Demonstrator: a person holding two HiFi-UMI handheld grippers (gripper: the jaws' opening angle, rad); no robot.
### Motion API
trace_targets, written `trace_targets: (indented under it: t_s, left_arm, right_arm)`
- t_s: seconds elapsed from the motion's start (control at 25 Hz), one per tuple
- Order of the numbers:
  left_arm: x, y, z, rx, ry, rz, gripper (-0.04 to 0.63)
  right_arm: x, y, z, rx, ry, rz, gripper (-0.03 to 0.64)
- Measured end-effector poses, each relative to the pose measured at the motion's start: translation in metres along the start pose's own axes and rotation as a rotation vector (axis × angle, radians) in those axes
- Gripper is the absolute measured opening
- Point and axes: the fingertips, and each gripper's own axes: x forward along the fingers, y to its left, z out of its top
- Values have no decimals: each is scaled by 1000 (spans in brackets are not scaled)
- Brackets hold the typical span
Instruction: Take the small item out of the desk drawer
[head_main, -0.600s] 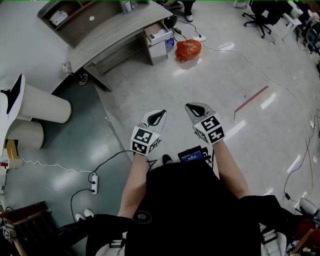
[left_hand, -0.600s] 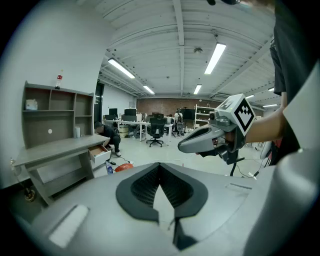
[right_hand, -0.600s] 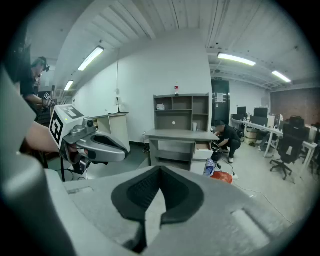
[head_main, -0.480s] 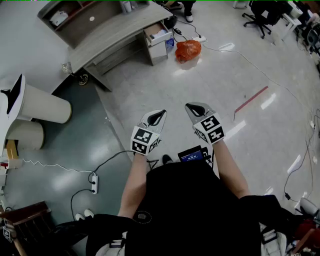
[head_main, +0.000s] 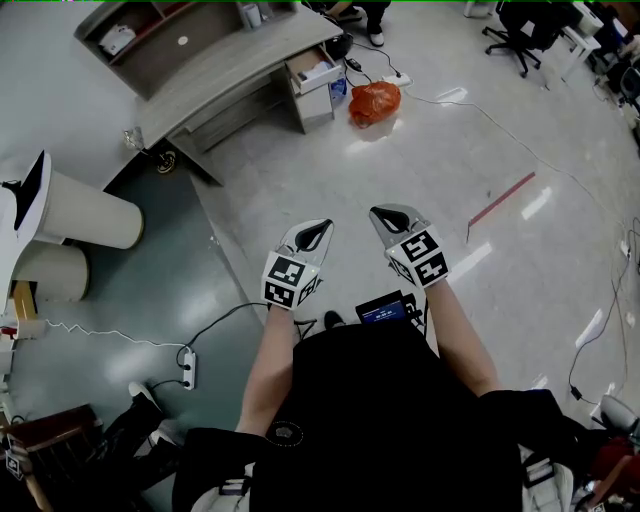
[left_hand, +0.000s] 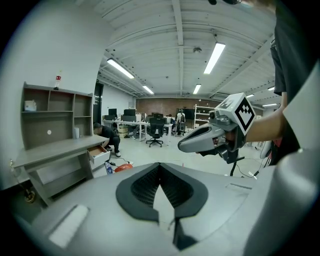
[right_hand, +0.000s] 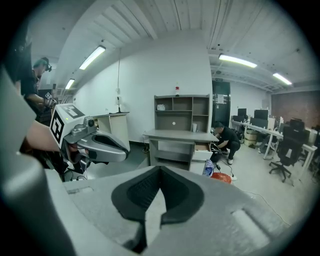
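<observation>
The grey desk (head_main: 225, 62) stands far off at the top of the head view, its drawer (head_main: 312, 68) pulled open. What lies in the drawer is too small to make out. Both grippers hang over the floor in front of the person's body, well short of the desk. My left gripper (head_main: 320, 231) and right gripper (head_main: 390, 216) are both shut and hold nothing. The left gripper view shows its jaws (left_hand: 160, 165) closed, with the drawer (left_hand: 99, 153) far ahead. In the right gripper view the jaws (right_hand: 160, 169) are closed too, the drawer (right_hand: 202, 148) beyond.
A person (right_hand: 226, 137) crouches by the open drawer. An orange bag (head_main: 375, 101) and a bottle (right_hand: 208, 167) lie on the floor beside it. White cylinders (head_main: 90, 208) stand at the left. A power strip (head_main: 187, 368) and cables cross the floor. Office chairs (head_main: 525, 30) stand at the back right.
Both grippers have stayed where they were. A foot and leg at the lower left of the head view have moved.
</observation>
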Motion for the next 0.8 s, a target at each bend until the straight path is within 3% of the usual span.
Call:
trace_targets:
  t_s: [0.8]
  left_arm:
    - [19,-22,-3,-21,18,11,0]
  right_arm:
    - [-18,-23,-17,64,-36,46,-2]
